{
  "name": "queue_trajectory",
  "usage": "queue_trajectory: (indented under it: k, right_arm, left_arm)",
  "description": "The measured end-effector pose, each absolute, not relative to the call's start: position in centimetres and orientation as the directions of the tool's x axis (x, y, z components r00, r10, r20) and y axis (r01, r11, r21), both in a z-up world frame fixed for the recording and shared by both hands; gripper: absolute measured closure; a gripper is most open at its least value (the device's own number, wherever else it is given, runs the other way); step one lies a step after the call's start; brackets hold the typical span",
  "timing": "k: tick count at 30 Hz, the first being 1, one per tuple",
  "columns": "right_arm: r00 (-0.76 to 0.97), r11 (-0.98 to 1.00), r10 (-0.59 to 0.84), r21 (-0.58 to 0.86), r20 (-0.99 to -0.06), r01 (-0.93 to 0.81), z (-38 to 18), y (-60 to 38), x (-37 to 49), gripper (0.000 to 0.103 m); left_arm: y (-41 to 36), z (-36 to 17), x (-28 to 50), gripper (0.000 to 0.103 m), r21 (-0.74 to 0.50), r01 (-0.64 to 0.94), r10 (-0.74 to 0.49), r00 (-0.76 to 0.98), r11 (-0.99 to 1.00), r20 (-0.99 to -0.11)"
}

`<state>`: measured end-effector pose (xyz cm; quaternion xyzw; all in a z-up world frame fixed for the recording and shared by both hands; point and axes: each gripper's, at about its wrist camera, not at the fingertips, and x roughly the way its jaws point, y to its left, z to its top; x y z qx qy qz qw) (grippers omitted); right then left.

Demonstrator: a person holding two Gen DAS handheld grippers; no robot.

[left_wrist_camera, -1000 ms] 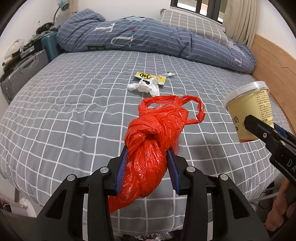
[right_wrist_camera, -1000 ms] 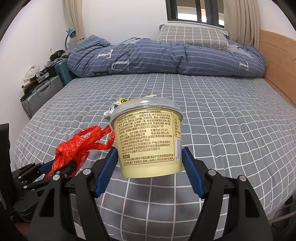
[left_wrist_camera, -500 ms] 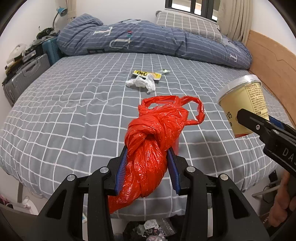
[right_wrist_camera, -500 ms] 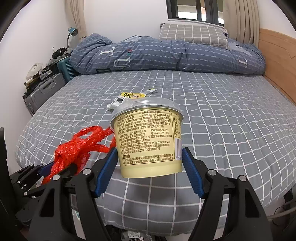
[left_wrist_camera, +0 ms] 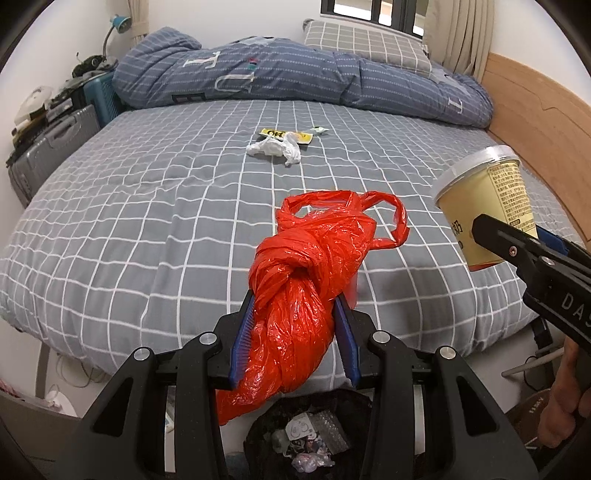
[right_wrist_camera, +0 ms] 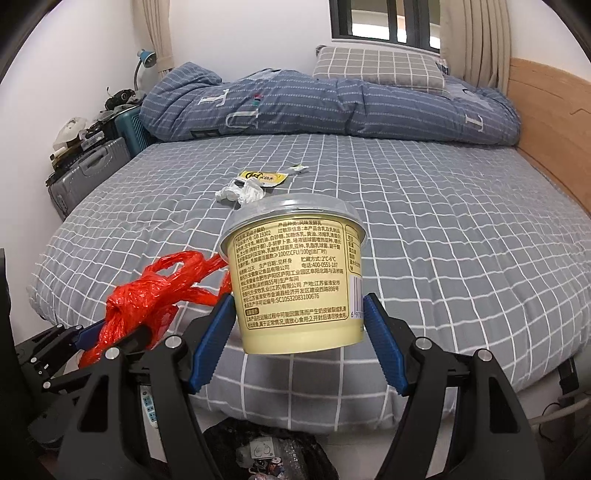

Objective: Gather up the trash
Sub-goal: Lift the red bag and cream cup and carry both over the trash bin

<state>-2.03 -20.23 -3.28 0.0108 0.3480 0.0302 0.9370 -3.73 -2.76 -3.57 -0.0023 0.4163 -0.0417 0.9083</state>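
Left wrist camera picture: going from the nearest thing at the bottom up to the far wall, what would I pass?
Trash bin → red plastic bag clamped in the left gripper → crumpled white tissue → yellow wrapper → rolled blue quilt → checked pillow → window.

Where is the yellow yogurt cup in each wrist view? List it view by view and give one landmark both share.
Left wrist view: the yellow yogurt cup sits at the right edge, gripped by the right gripper entering from the right.
Right wrist view: the cup fills the centre, clamped between the blue pads.
Shared landmark: the white crumpled tissue on the bed, beside the yellow wrapper.
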Motion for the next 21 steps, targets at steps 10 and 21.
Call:
queue_trajectory:
  k: [10,21]
  right_arm:
    - [0.74,0.998,0.066,0.059,-0.669,-0.036,-4.2,-20.6,-6.1,0.035]
    - [0.716,0.997,0.066,0.065,-0.695,-0.029,-5.8,-20.5,-10.0,0.035]
  left_arm:
    - [-2.6,-3.9,-6.9,0.064,-0.054,0.06,-0.08,0.633,0.997,-0.77]
    - [-2.5,-4.6,-10.2,0.064,-0.055,0.051,-0.074,0.607,0.997,-0.791]
